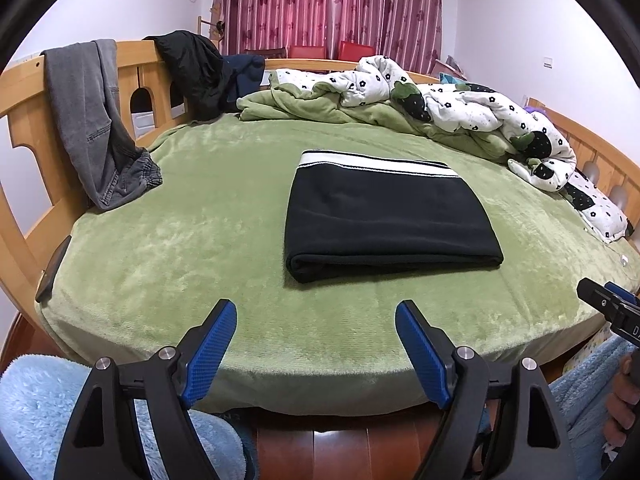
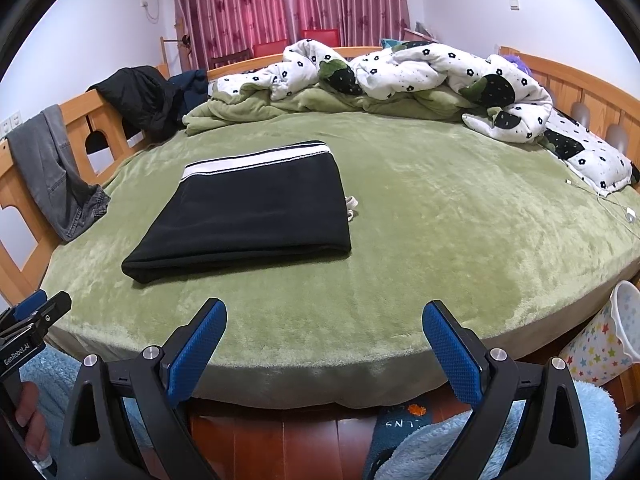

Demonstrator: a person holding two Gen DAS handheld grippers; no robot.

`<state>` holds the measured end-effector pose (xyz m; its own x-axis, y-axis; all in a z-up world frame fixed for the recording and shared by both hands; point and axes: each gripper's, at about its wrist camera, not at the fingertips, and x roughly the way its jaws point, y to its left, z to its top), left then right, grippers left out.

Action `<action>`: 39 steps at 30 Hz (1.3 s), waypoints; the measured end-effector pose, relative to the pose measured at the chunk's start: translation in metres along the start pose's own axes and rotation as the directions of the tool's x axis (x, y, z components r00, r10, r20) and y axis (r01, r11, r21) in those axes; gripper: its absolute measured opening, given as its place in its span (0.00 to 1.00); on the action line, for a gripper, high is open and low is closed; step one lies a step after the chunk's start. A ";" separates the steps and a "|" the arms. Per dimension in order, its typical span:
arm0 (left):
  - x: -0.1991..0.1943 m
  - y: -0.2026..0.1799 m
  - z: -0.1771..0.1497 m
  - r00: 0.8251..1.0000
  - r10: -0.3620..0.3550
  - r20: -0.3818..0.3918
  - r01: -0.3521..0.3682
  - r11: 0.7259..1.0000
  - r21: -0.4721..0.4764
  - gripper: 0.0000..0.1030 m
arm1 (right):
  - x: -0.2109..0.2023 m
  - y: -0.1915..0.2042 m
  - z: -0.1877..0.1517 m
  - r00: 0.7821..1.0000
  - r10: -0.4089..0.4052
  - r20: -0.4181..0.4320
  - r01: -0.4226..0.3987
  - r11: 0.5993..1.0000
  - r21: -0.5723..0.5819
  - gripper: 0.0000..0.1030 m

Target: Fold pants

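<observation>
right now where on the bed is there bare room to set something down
Bare sheet between the pants and the quilt, and along the near edge before both grippers. Crowded at the far side and by the jeans.

pants: black, white-striped waistband, folded into a neat flat rectangle
pose: lying flat, waistband on the far edge, thick fold on the near edge
spot: ahead of the left gripper, ahead-left of the right gripper, touching neither

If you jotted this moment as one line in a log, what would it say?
black pants with white waistband: folded flat on green plush bed | left claw: open, empty | right claw: open, empty | both off pants
</observation>
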<state>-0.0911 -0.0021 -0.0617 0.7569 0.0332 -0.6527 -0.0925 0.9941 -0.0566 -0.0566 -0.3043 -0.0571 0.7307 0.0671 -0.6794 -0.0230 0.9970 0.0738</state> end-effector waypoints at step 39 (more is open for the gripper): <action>-0.006 -0.002 0.000 1.000 0.003 0.008 -0.003 1.000 0.003 0.79 | 0.001 -0.002 0.001 1.000 -0.015 -0.002 0.015 1.000 0.019 0.94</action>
<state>-0.0954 -0.0046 -0.0570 0.7619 0.0367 -0.6467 -0.0925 0.9943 -0.0525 -0.0551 -0.3066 -0.0569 0.7296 0.0524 -0.6818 0.0009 0.9970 0.0776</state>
